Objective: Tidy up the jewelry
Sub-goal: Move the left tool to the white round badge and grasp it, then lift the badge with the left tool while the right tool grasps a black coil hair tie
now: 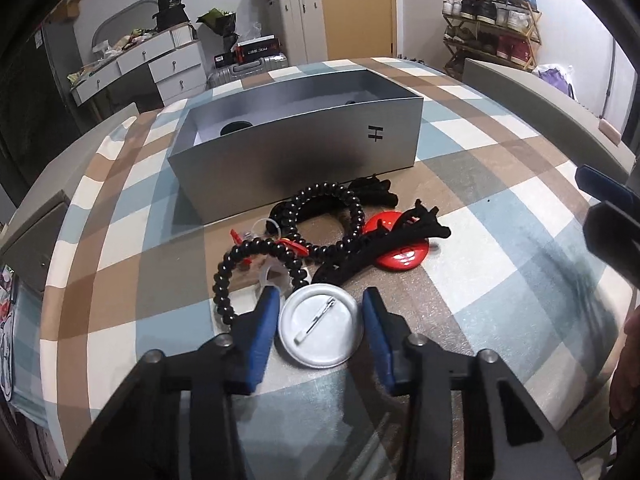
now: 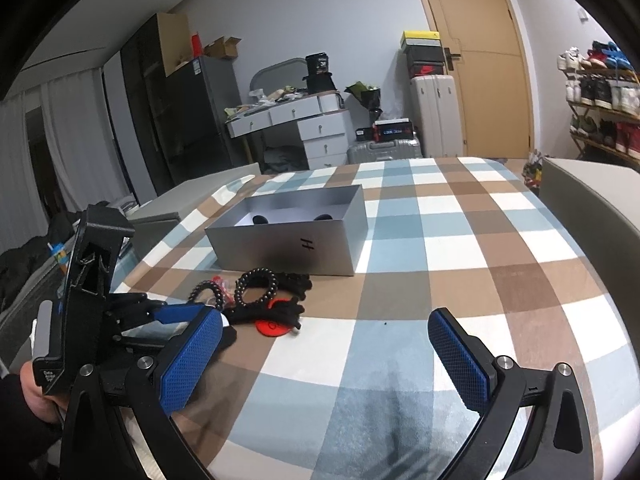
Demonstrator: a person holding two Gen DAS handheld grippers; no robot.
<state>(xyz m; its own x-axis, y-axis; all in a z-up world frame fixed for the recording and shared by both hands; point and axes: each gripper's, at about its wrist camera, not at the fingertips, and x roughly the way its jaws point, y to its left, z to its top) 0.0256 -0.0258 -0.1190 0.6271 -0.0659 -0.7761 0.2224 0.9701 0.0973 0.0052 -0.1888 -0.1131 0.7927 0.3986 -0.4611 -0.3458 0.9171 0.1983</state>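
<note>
A white pin badge (image 1: 319, 326) lies pin side up on the checked tablecloth (image 1: 500, 220), between the open fingers of my left gripper (image 1: 322, 304), which straddle it. Beyond it lie black bead bracelets (image 1: 320, 216), black cords (image 1: 384, 244), a red badge (image 1: 396, 240) and small red clips (image 1: 292, 246). An open grey box (image 1: 296, 148) stands behind them. My right gripper (image 2: 326, 354) is open and empty over the cloth, to the right of the pile (image 2: 264, 296). The left gripper (image 2: 176, 316) shows at its left.
The grey box (image 2: 288, 240) has two dark holes in its white floor. Grey chair backs (image 2: 592, 216) flank the table. Behind are a white drawer desk (image 2: 304, 120), suitcases (image 2: 432, 116) and a shoe rack (image 2: 604, 100).
</note>
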